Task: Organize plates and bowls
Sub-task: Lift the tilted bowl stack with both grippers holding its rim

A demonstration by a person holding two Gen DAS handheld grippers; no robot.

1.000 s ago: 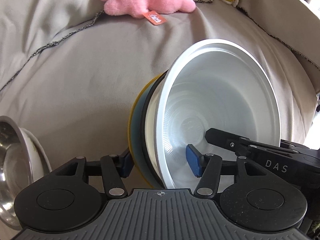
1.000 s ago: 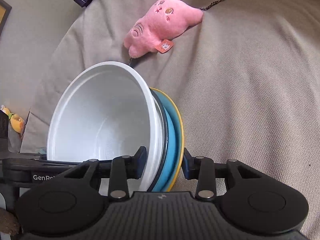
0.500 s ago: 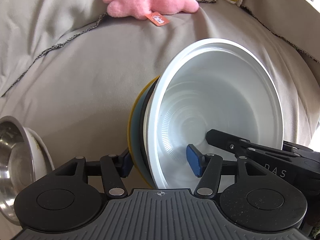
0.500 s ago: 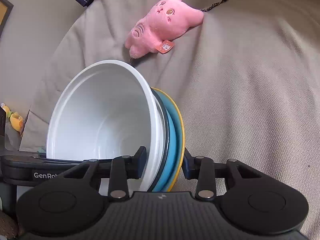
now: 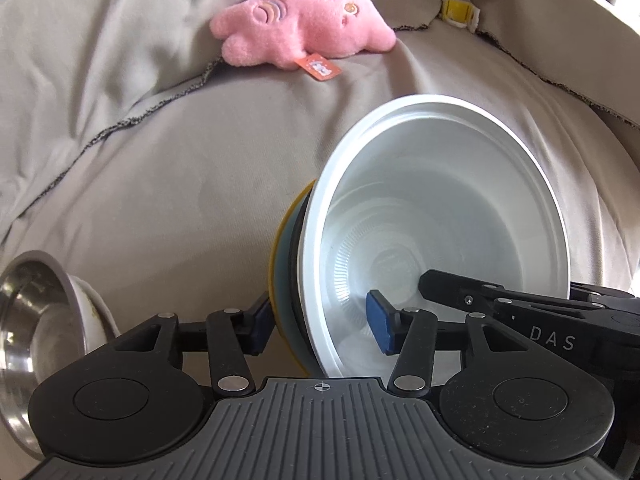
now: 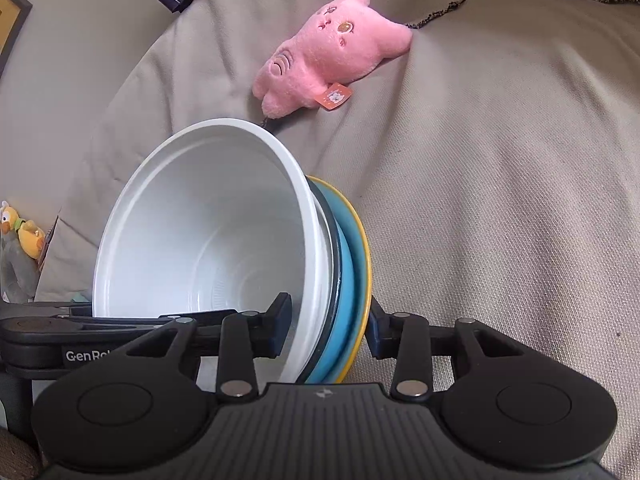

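I've got the stack tipped on edge over the beige couch cover (image 5: 168, 184): round white plastic bowl (image 5: 440, 216) nested against the blue plate with yellow rim (image 6: 356, 264). My right gripper (image 6: 328, 330) is clamped across the stack's edge. My left gripper (image 5: 320, 326) straddles it too, jaws closing, pads not pressing yet.

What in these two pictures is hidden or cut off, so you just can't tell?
- Stack behind the white bowl: the bowl hides most of the blue plate, both views; piece count unclear.
- Steel bowl: left wrist view, cut by the left edge and the left gripper, whose jaws are closing around the stack.
- Right gripper: its own body hides the stack's lower edge.
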